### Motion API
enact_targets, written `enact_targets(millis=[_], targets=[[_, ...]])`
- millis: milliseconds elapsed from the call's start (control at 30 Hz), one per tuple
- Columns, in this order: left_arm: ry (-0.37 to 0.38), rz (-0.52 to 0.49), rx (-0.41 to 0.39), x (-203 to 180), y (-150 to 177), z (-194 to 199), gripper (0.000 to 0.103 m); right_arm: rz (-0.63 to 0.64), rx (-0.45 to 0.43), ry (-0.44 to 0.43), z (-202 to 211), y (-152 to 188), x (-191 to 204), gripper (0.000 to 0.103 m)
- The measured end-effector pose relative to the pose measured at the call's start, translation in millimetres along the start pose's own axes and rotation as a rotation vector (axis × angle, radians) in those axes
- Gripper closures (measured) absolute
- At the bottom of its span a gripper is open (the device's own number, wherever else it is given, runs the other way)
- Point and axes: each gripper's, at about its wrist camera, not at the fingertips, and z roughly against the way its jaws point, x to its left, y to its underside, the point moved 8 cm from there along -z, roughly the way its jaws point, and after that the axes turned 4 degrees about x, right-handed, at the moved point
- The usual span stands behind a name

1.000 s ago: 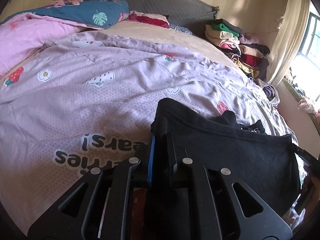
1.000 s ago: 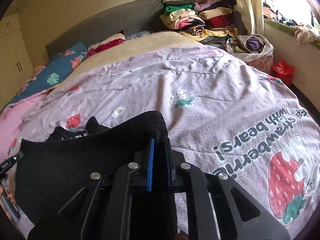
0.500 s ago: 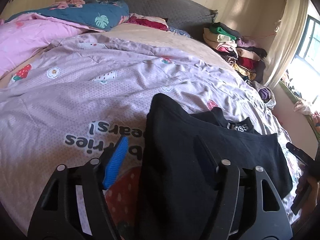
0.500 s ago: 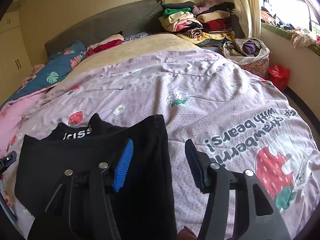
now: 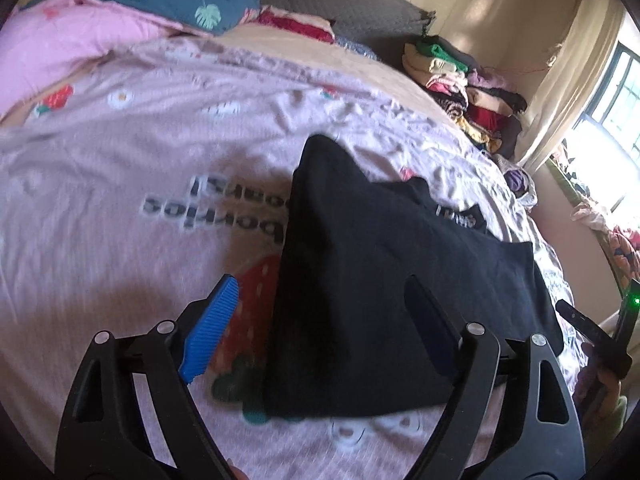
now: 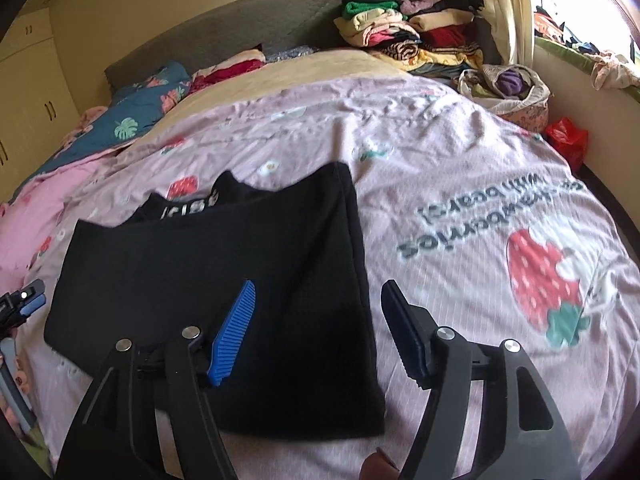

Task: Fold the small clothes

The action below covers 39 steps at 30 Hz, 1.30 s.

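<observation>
Both my tongs have just been opening and now stand released with nothing pinched: the left tongs [image 5: 320, 332] straddle the near left edge of the black top [image 5: 392, 280] on the bed, the right tongs [image 6: 316, 328] its near right edge. It looks light, soft and floppy, so I judge I should pinch it at the corners or along a fold edge, both layers together. Beyond lie only the quilt [image 6: 460, 168], then far off a pile of clothes [image 6: 400, 28]; nothing blocks me.

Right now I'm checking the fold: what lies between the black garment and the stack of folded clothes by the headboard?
In the right wrist view, only pink strawberry quilt separates black garment from clothes stack.
</observation>
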Motion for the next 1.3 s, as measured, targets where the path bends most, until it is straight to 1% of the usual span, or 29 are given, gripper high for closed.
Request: enact_targets(millis=[33, 67, 100, 133, 167, 200, 233, 267, 333, 433, 533, 733, 800, 867, 933, 967, 1033, 1133, 1200, 1267, 1300], targets=[[0.004, 0.003, 0.012, 1, 4, -1, 0.026, -0.004, 0.004, 0.001, 0, 2, -1, 0.039], [0.005, 0.006, 0.018, 2, 7, -2, 0.028, -0.010, 0.010, -0.001, -1, 5, -2, 0.043], [0.004, 0.010, 0.025, 4, 10, -2, 0.037, -0.019, 0.020, -0.006, -1, 8, -4, 0.046], [0.003, 0.014, 0.031, 5, 12, -3, 0.042, -0.025, 0.026, -0.008, -2, 11, -5, 0.055], [0.004, 0.017, 0.038, 6, 14, -3, 0.057, -0.030, 0.034, -0.006, -4, 13, -6, 0.064], [0.006, 0.015, 0.049, 7, 17, -5, 0.073, -0.031, 0.040, -0.001, -5, 16, -8, 0.071], [0.005, 0.012, 0.060, 7, 20, -7, 0.077, -0.032, 0.041, 0.014, -4, 19, -11, 0.088], [0.005, 0.011, 0.068, 8, 22, -7, 0.085, -0.036, 0.039, 0.018, -3, 20, -14, 0.095], [-0.002, 0.004, 0.079, 8, 26, -8, 0.088, -0.056, 0.036, 0.009, 1, 23, -20, 0.096], [-0.022, -0.007, 0.087, 10, 30, -8, 0.089, -0.077, 0.048, 0.028, 1, 33, -28, 0.096], [-0.027, 0.002, 0.092, 11, 34, -6, 0.089, -0.094, 0.062, 0.030, -3, 40, -31, 0.096], [-0.050, -0.005, 0.096, 10, 38, -3, 0.087, -0.075, 0.049, 0.058, 3, 43, -29, 0.092], [-0.059, -0.012, 0.096, 9, 40, -2, 0.087, -0.075, 0.044, 0.071, 5, 43, -30, 0.086], [-0.074, -0.025, 0.097, 8, 41, -1, 0.086, -0.080, 0.040, 0.085, 7, 44, -34, 0.076], [-0.079, -0.028, 0.100, 7, 42, 0, 0.085, -0.090, 0.038, 0.076, 9, 45, -35, 0.075], [-0.083, -0.029, 0.100, 7, 43, 0, 0.084, -0.095, 0.035, 0.075, 10, 45, -36, 0.071], [-0.083, -0.029, 0.102, 6, 44, 2, 0.080, -0.097, 0.030, 0.072, 12, 47, -36, 0.065], [-0.087, -0.035, 0.102, 4, 46, 5, 0.075, -0.097, 0.026, 0.064, 14, 49, -34, 0.061], [-0.086, -0.035, 0.105, 3, 47, 5, 0.068, -0.093, 0.024, 0.063, 16, 50, -33, 0.057], [-0.081, -0.034, 0.110, 1, 49, 6, 0.065, -0.092, 0.018, 0.063, 18, 51, -32, 0.049], [-0.082, -0.038, 0.110, 0, 50, 7, 0.064, -0.092, 0.017, 0.063, 19, 51, -31, 0.047]])
